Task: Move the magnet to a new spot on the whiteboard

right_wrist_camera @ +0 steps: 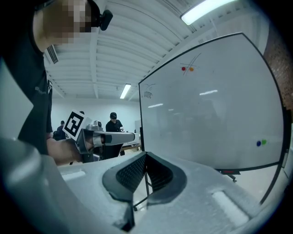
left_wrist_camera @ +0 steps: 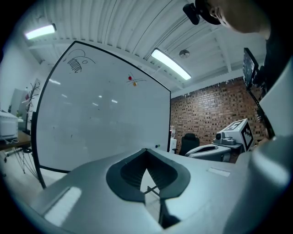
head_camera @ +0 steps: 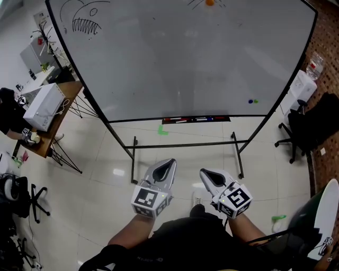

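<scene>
The whiteboard (head_camera: 185, 58) stands ahead on a black frame. An orange magnet (head_camera: 210, 2) sits at its top edge, and a blue magnet (head_camera: 251, 101) with a green magnet (head_camera: 256, 101) sits low at the right. In the right gripper view the red magnet (right_wrist_camera: 184, 69) and orange magnet (right_wrist_camera: 191, 69) are side by side on a drawn cross. My left gripper (head_camera: 170, 162) and right gripper (head_camera: 203, 172) are held low near my body, well short of the board. Both are shut and empty; their tips meet in the left gripper view (left_wrist_camera: 146, 151) and right gripper view (right_wrist_camera: 146, 154).
A marker tray (head_camera: 196, 119) runs along the board's lower edge above the stand's crossbar (head_camera: 185, 144). A desk with a white box (head_camera: 43, 106) stands at the left, and black office chairs (head_camera: 304, 129) at the right. People stand far behind in the right gripper view.
</scene>
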A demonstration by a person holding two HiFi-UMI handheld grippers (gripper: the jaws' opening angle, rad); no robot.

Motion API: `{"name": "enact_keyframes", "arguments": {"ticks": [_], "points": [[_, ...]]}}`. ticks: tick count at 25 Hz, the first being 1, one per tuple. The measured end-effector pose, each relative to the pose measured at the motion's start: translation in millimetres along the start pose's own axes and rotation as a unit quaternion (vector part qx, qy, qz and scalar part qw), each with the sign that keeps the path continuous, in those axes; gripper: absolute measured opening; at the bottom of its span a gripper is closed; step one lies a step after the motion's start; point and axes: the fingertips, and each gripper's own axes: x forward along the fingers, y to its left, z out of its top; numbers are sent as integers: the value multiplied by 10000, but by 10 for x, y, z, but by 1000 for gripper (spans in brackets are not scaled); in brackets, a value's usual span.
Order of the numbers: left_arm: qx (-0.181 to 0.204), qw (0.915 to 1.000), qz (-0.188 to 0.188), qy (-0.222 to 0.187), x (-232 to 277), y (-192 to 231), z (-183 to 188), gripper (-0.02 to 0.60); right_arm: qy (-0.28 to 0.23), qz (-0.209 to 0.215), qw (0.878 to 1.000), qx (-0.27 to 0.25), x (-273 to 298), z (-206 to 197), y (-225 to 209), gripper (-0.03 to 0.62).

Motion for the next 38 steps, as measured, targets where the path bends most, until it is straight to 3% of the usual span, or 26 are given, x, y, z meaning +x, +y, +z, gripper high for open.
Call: {"name": "enact_keyframes", "arguments": {"ticks": [5, 11, 15, 18, 21, 24, 30, 35, 38], "points": [[123, 9995, 275, -2, 425, 252, 200, 17, -256, 186, 9995, -64, 290, 257, -516, 6], [361, 9972, 596, -277, 1072, 470, 609, 17, -493, 399, 9977, -238, 517, 591, -1189, 6], [408, 9961, 697, -346, 1444, 560, 632, 17, -457, 472, 9974, -296, 635, 659, -1571, 6], [360, 9959, 741, -381, 1628, 662, 632, 17, -462, 581, 9956, -566, 776, 771, -1741, 6], [333, 9956, 805, -339, 1669, 803, 672, 17, -692, 528, 9915, -972, 922, 1135, -1826, 6], [289, 9960, 803, -247, 1722, 980, 628, 17, -971, 269, 9845, -1438, 1094, 1621, -1953, 6], [331, 9984, 432, -168, 1723, 1258, 711, 17, -1464, -426, 9650, -2135, 1371, 2674, -2103, 25], [343, 9988, 288, -196, 1747, 1537, 793, 17, -2149, -1182, 9282, -2797, 1413, 3719, -2278, 30], [346, 9992, 120, -144, 1778, 1571, 780, 17, -2247, -1564, 9168, -2908, 1451, 4204, -2408, 61]]}}
